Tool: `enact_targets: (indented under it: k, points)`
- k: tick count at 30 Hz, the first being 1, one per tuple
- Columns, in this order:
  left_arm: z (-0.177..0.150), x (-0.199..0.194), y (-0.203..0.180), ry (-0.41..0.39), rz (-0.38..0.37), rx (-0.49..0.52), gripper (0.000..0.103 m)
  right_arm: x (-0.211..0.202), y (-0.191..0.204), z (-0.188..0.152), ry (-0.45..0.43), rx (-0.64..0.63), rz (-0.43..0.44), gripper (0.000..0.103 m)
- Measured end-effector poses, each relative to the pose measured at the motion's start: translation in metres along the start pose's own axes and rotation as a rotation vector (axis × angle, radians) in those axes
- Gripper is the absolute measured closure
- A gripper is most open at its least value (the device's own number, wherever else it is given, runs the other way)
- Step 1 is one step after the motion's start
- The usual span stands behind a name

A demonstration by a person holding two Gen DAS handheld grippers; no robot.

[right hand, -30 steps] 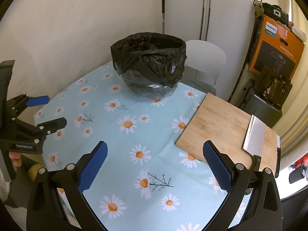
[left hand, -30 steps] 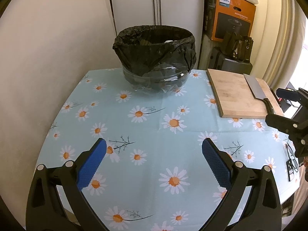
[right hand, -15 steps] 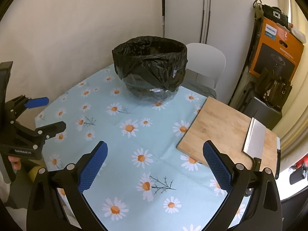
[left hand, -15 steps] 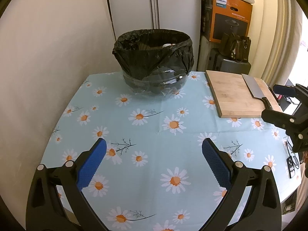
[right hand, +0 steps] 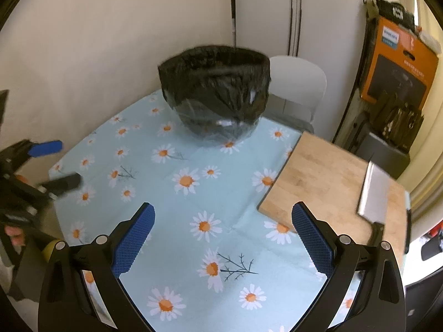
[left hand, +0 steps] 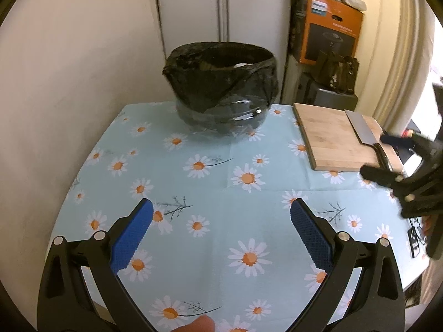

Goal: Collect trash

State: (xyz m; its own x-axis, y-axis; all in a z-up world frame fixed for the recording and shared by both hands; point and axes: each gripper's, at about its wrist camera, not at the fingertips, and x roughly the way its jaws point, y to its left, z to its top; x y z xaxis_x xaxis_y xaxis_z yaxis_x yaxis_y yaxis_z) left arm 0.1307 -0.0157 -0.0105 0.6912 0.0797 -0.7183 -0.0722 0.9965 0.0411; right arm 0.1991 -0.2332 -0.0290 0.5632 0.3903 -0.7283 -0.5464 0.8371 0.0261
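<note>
My left gripper hangs over the near part of the table, its blue-padded fingers spread wide with nothing between them. My right gripper is the same: jaws wide apart, empty, above the daisy-print tablecloth. That light blue cloth covers the whole table, and I see no loose scraps lying on it.

At the far side, close to the cream wall, stands the bin lined with a black trash bag, the bag folded over its rim. From the left wrist view something pale shows just inside the rim, too small to identify.

To the right of the bin a wooden cutting board lies flat on the cloth, and a cleaver rests on its far right part, handle toward me.

Behind the bin is a white chair, pushed up to the table. Further back are white cupboard doors, and in the right corner an orange appliance box stacked above dark bags. Cream curtains hang at the right edge.

A fingertip of my left hand peeks in at the bottom of the left wrist view.
</note>
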Motion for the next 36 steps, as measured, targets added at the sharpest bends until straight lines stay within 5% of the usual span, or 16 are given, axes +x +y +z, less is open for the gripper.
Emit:
enact_targets:
  k: [6,12,19,24,27,36]
  points:
    - [-0.031,0.028,0.039,0.116,0.036,-0.078,0.006,0.064,-0.047,-0.067,0.137,0.132,-0.106,0.008]
    - [-0.05,0.085,0.104,0.216,0.047,-0.074,0.006,0.076,-0.096,-0.117,0.102,0.268,-0.241,0.007]
    - [-0.009,0.173,0.18,0.19,0.022,0.048,0.006,0.071,-0.103,-0.122,0.094,0.283,-0.259,0.006]
    - [0.013,0.231,0.227,0.155,-0.057,0.236,0.004,0.07,-0.101,-0.122,0.094,0.28,-0.259,0.006]
    - [0.021,0.245,0.253,0.144,-0.186,0.177,0.005,0.074,-0.1,-0.12,0.095,0.279,-0.258,0.006]
    - [0.021,0.249,0.255,0.111,-0.194,0.19,0.004,0.074,-0.1,-0.12,0.096,0.279,-0.259,0.006]
